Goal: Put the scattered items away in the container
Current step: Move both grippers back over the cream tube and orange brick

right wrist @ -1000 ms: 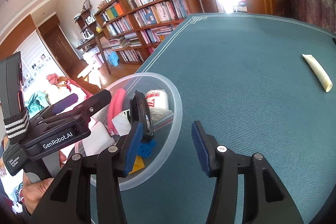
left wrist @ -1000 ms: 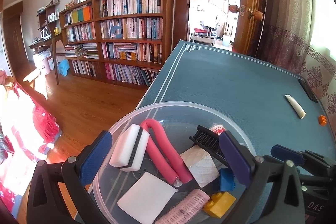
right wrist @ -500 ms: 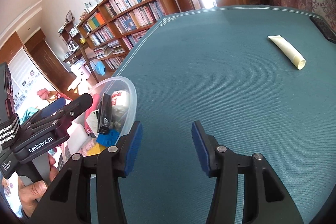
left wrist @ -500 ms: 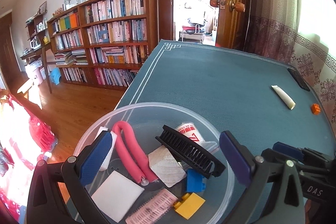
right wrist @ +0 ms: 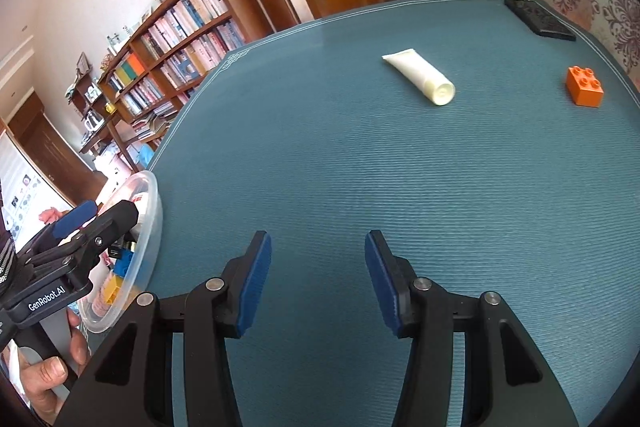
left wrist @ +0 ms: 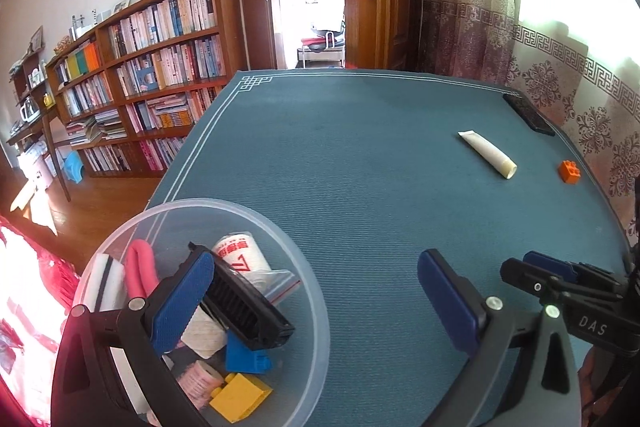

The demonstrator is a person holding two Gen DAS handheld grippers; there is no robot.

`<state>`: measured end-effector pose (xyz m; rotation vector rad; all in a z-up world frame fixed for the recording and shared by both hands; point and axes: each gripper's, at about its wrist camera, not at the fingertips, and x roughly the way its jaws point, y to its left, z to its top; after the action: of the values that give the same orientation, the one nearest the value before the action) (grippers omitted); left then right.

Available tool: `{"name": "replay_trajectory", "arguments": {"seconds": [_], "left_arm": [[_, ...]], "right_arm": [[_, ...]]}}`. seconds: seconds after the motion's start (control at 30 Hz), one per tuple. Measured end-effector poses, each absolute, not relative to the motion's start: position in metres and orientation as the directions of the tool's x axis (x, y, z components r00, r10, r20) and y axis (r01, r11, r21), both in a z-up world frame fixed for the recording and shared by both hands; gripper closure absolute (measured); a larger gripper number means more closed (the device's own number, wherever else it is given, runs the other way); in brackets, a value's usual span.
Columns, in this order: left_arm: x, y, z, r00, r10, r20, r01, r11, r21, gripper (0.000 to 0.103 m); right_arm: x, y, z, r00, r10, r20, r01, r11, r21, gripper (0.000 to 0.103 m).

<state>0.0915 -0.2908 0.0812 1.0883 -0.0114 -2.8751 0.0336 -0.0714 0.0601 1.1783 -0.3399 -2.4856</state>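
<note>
Where it lies flat, white tube [right wrist: 420, 78], cap toward right gripper [right wrist: 318, 283], fingers apart.

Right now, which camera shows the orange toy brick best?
The right wrist view. There the orange brick is larger and sharp, with its four studs visible, lying apart from the white tube. The left wrist view shows it small near the right edge.

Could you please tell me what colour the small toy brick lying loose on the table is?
The brick is orange, clearest in the right wrist view.
</note>
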Motion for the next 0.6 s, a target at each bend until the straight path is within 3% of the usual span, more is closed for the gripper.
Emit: {"name": "replay_trajectory", "arguments": {"seconds": [0.6], "left_arm": [[0.064, -0.219, 0.061, -0.684, 0.038, -0.728, -0.074, -0.997, 0.018, 0.001]], "right_arm": [[0.011, 0.059, 0.069, -0.697, -0.199, -0.689, -0.054, -0.944, 0.327, 0.051]]}}
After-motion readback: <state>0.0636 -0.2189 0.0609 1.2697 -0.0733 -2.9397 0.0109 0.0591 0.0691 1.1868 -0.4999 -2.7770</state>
